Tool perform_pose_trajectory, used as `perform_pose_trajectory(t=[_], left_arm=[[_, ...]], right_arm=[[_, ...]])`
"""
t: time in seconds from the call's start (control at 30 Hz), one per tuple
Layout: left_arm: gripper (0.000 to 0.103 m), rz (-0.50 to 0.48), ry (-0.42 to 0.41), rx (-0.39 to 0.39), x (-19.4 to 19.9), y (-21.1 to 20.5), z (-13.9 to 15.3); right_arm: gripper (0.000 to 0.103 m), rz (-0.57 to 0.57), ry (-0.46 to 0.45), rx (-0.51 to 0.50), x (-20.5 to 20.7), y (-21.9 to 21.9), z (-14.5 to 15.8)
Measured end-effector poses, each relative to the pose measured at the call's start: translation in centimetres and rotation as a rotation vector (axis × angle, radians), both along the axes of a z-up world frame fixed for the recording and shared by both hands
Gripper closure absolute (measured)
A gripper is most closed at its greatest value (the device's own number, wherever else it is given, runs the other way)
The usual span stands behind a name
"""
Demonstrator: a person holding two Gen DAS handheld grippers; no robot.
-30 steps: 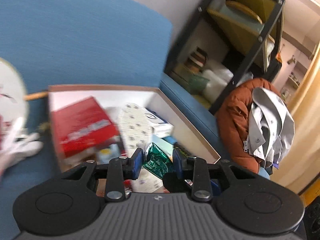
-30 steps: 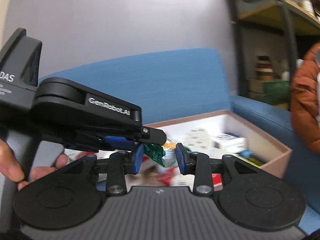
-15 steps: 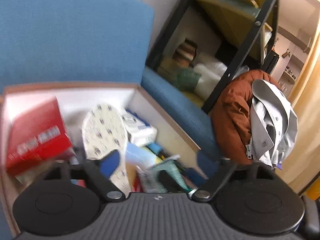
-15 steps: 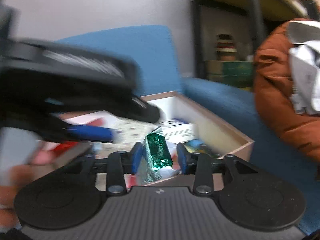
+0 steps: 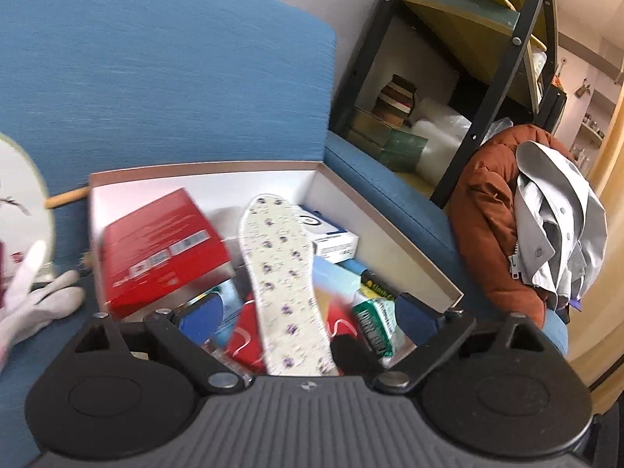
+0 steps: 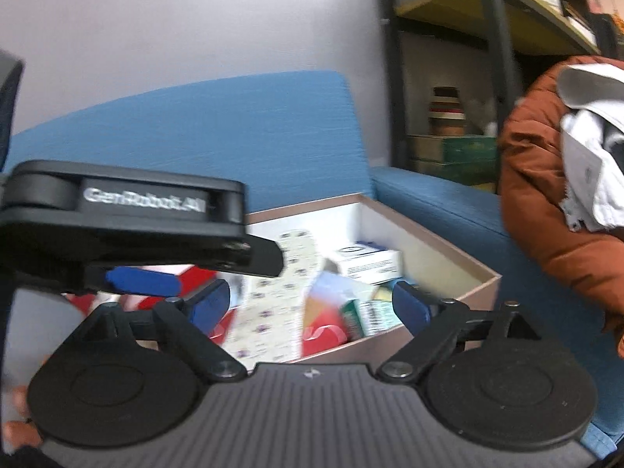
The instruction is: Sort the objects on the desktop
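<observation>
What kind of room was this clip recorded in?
Probably a lived-in home or small office corner, not a lab: a blue sofa, a black metal shelf of stored boxes, and jackets heaped beside a cardboard box of odds and ends.

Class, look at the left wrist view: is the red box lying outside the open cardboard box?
No, the red box lies inside the cardboard box, beside the patterned insole.

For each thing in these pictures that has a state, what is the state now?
left gripper: open, holds nothing
right gripper: open, holds nothing
box: open, no lid, filled
insole: lies on top, slanted
red carton: closed, tilted
green packet: lies in the box, not held
</observation>
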State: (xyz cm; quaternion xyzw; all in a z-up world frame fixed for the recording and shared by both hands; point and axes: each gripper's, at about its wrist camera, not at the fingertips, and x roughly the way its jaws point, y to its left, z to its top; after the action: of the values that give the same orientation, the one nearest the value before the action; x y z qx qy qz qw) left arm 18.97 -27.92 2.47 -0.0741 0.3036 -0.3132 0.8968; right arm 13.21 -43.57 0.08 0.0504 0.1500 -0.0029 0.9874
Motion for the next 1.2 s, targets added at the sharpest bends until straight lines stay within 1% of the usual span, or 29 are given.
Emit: perform_pose_trajectory(t=[0.07,0.13,0.37,0.53,0.63,0.73,0.8,0.87,0.93,1.0,1.1,1.2], left_arm=[[0.005,0.011,0.003,0.002,-0.6,1.0,0.2],[0.005,0.027,-0.001,0.005,-1.2,2.0,0.5],[0.005,0.081,-0.036,0.068,-3.5,4.7,1.4],[0.005,0.099,-0.054,0.084,-5.4,6.2,2.0],[0.005,0.122,-0.065,0.114,-6.5,6.9,2.2],[0.005,0.143,-0.068,0.142,-7.5,7.6,2.1],[0.005,0.151,-0.066,0.144,-8.2,8.2,2.0],[0.005,0.161,-0.047,0.140,-8.7,8.9,1.9],[0.005,0.184,-0.021,0.135,-9.1,9.4,1.6],[0.005,0.201,-0.013,0.124,-9.8,9.9,1.3],[0.004,0.198,0.002,0.115,-10.7,10.2,0.6],[0.003,0.191,0.030,0.113,-11.3,9.8,-0.2]], right_arm=[[0.010,0.029,0.007,-0.014,-0.4,1.1,0.3],[0.009,0.058,0.015,-0.030,-0.8,2.3,0.6],[0.009,0.115,0.051,-0.060,-2.4,5.3,1.3],[0.009,0.136,0.078,-0.087,-3.8,7.1,1.7],[0.008,0.141,0.091,-0.096,-4.7,8.2,2.1],[0.008,0.133,0.103,-0.110,-5.7,9.2,2.4],[0.007,0.136,0.113,-0.118,-6.4,9.9,2.5],[0.002,0.134,0.124,-0.125,-7.1,10.2,2.6],[0.002,0.128,0.132,-0.134,-7.8,10.1,2.5],[0.002,0.101,0.154,-0.138,-8.5,9.6,2.4],[0.002,0.043,0.188,-0.132,-9.6,8.1,1.9],[0.002,-0.020,0.230,-0.149,-10.0,6.9,1.0]])
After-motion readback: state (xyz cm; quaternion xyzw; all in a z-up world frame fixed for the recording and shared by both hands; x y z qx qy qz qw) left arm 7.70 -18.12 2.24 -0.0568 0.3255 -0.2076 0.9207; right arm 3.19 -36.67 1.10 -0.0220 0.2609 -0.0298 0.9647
